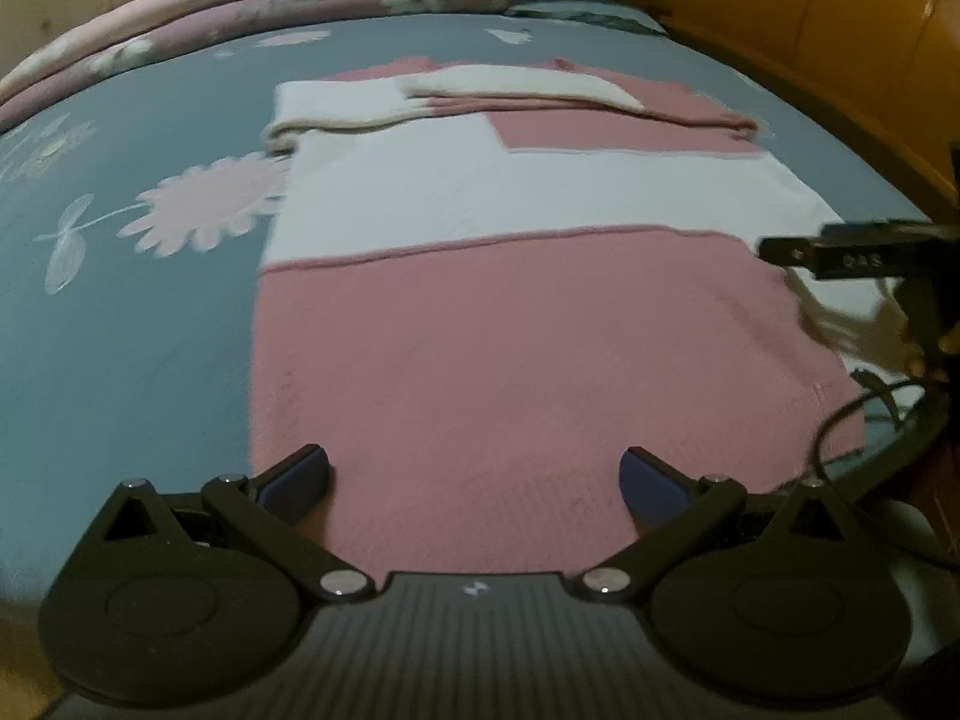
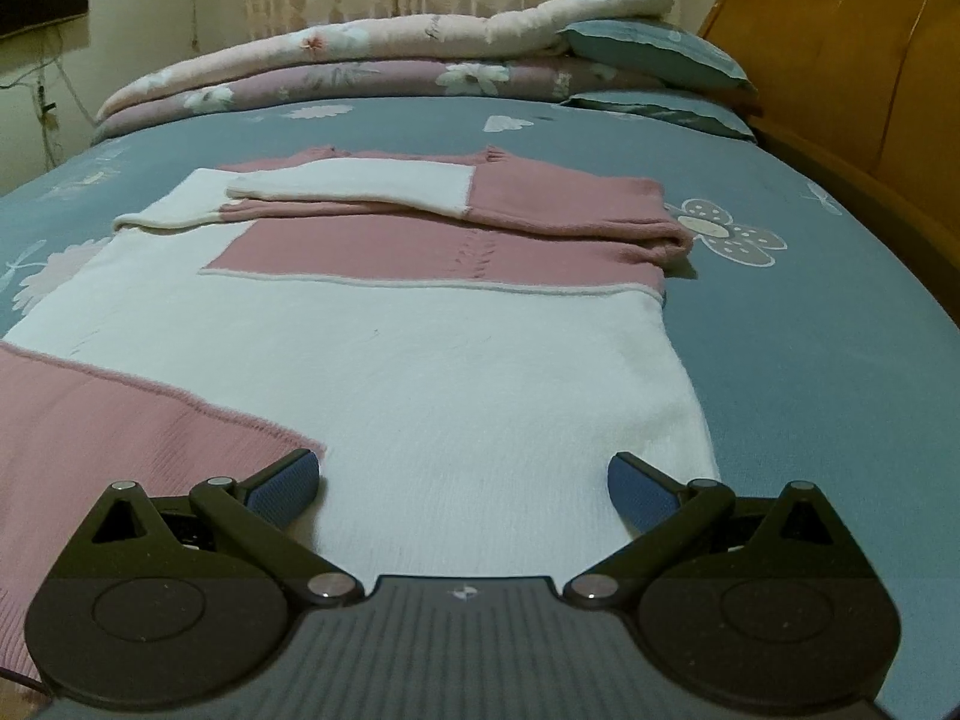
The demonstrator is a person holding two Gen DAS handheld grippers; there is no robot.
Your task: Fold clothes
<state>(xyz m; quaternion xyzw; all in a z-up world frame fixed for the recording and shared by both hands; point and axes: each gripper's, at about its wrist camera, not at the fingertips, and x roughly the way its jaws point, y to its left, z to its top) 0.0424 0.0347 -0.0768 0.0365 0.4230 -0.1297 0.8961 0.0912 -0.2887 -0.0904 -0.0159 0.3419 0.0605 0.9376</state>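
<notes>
Sweater (image 2: pixel 420 372) flat on bed (image 2: pixel 810 360), left tool (image 1: pixel 474 480) and right tool (image 2: pixel 462 480) wide open, empty.

One sweater (image 2: pixel 384 360), two pillows (image 2: pixel 654 51), two quilts (image 2: pixel 360 36)

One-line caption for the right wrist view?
Open right gripper over the white panel of a pink-and-white sweater spread on a blue floral bedsheet.
</notes>
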